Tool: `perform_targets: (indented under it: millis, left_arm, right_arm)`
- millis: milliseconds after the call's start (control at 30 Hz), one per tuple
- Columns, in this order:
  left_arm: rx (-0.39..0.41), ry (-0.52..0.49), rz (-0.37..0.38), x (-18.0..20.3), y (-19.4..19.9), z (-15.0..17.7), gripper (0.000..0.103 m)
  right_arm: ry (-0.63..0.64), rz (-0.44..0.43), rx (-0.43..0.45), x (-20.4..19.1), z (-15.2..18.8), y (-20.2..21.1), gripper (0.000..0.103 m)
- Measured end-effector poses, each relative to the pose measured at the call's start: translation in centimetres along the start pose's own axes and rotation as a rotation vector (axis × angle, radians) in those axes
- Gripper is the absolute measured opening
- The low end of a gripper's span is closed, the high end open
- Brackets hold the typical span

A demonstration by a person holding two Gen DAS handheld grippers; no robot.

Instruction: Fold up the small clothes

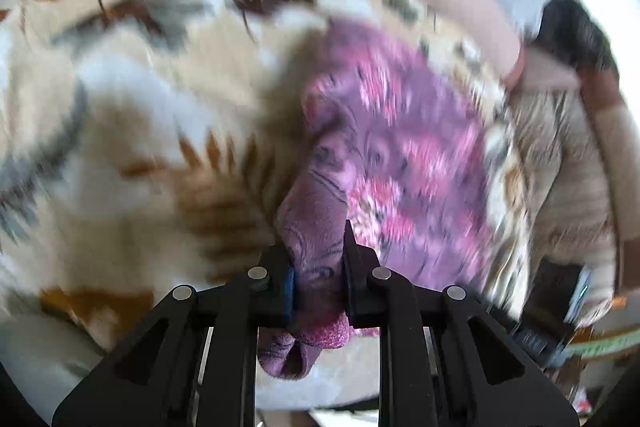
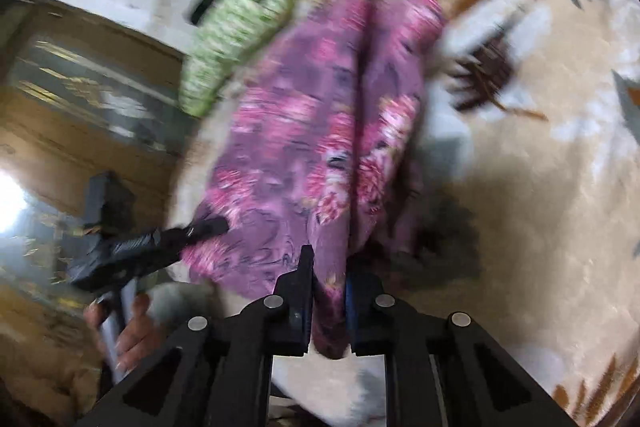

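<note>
Over the blurred blanket [image 1: 140, 131], each hand-held gripper [image 1: 316, 267] [image 2: 329, 291] clamps the floral garment [image 2: 312, 131].

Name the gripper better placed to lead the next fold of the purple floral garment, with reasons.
Probably either, leaning right. The right gripper pinches the purple floral garment where a long crease runs away from it. The left gripper clamps a bunched edge, good for anchoring.
</note>
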State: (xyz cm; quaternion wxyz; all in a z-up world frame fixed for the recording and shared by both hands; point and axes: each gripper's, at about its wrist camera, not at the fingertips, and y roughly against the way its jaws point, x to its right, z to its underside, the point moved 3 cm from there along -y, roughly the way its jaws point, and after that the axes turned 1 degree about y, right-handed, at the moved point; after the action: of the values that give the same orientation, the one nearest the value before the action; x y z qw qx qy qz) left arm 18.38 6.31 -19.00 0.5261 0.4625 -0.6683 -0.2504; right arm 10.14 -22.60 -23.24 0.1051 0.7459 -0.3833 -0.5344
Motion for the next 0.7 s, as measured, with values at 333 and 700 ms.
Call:
perform_targets:
  millis: [333, 700]
  left_arm:
    - [-0.079, 0.077, -0.068, -4.1, -2.8, 0.4, 0.048]
    - [-0.065, 0.044, -0.107, -3.6, -2.7, 0.9, 0.048]
  right_arm:
    - [-0.109, 0.133, -0.049, 2.7, 2.4, 1.3, 0.017]
    - [0.096, 0.187, -0.096, -1.0, 1.4, -3.4, 0.047]
